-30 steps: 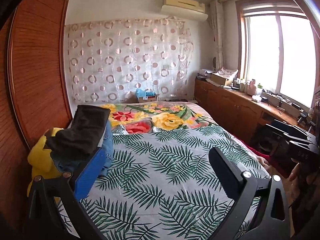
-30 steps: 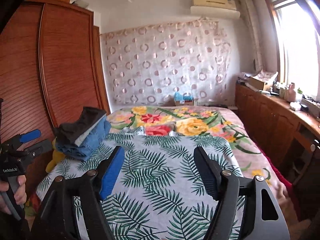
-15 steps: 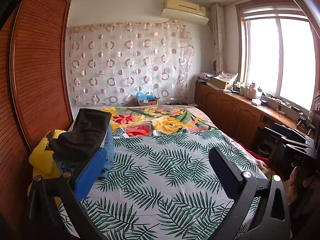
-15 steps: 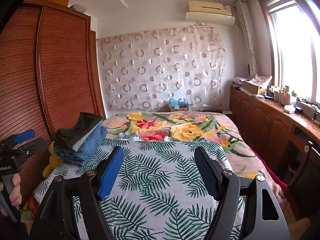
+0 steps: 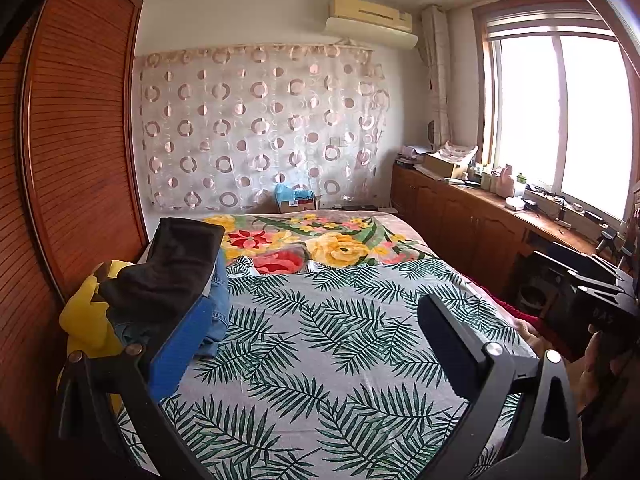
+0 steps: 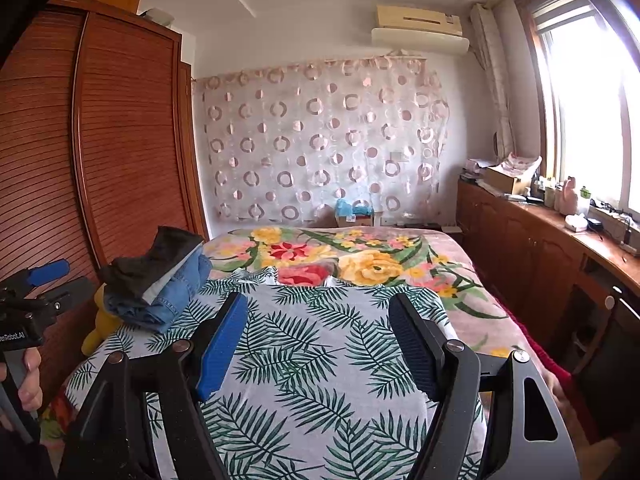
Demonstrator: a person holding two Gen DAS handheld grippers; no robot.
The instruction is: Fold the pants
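A stack of folded pants lies at the bed's left edge: dark pants (image 5: pixel 168 264) on top of blue jeans (image 5: pixel 218 304), also in the right wrist view, dark pants (image 6: pixel 156 260) over jeans (image 6: pixel 176 292). My left gripper (image 5: pixel 312 340) is open and empty, held above the leaf-print sheet, right of the stack. My right gripper (image 6: pixel 320 336) is open and empty, above the middle of the bed. The left gripper also shows at the left edge of the right wrist view (image 6: pixel 36 296), held in a hand.
The bed (image 6: pixel 320 384) has a leaf-print sheet over a floral blanket (image 6: pixel 360 256). A yellow plush toy (image 5: pixel 86 320) sits under the stack. A wooden wardrobe (image 6: pixel 120 160) stands left, wooden cabinets (image 6: pixel 540 256) with clutter right under the window.
Both cameras have tilted up and pulled back a little, showing more ceiling. Both grippers stay open; the stack has not moved.
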